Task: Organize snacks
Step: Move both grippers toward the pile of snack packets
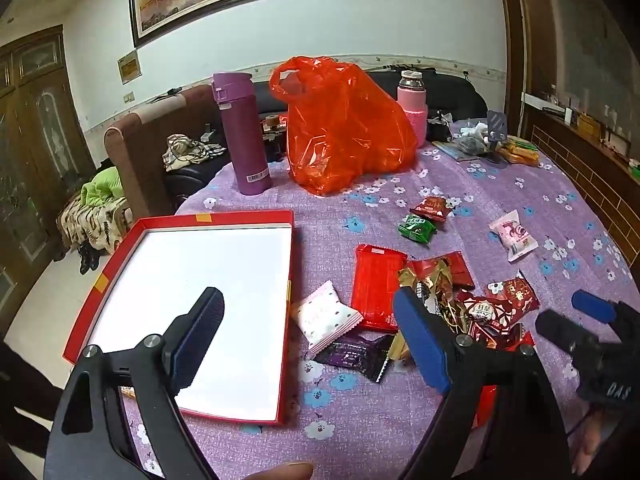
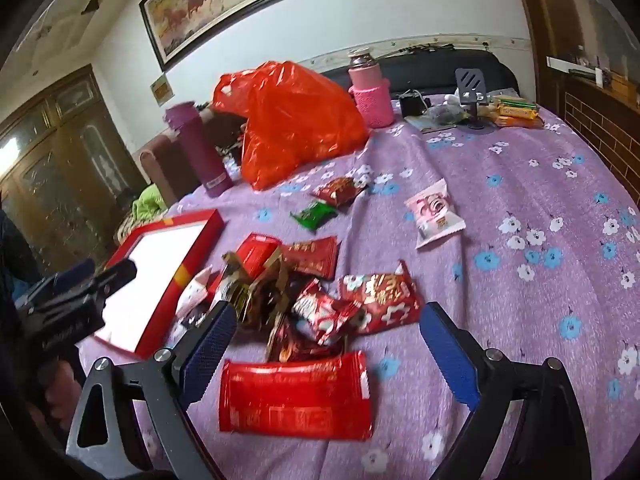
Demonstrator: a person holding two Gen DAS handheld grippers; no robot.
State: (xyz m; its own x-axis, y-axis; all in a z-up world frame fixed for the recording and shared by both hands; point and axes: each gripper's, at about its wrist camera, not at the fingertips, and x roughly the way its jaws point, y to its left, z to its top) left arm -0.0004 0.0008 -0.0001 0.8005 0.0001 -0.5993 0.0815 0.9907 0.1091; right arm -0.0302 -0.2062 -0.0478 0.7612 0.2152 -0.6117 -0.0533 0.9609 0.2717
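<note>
A red box lid (image 1: 280, 216) with a white inside lies on the table at the left; it also shows in the right wrist view (image 2: 200, 240). A pile of wrapped snacks (image 1: 448, 300) lies to its right. My left gripper (image 1: 308, 332) is open and empty, above the box edge and a pink-white packet (image 1: 324, 316). My right gripper (image 2: 324, 340) is open and empty, with a flat red packet (image 2: 296, 396) lying on the cloth between its fingers. A green packet (image 2: 314, 214) and a pink packet (image 2: 434, 216) lie apart, further back.
An orange plastic bag (image 1: 344, 128), a purple flask (image 1: 240, 132) and a pink bottle (image 1: 412, 104) stand at the back of the purple flowered tablecloth (image 2: 520, 280). A phone stand (image 2: 474, 92) and biscuit packs (image 2: 516, 110) are at the far right. A sofa stands behind.
</note>
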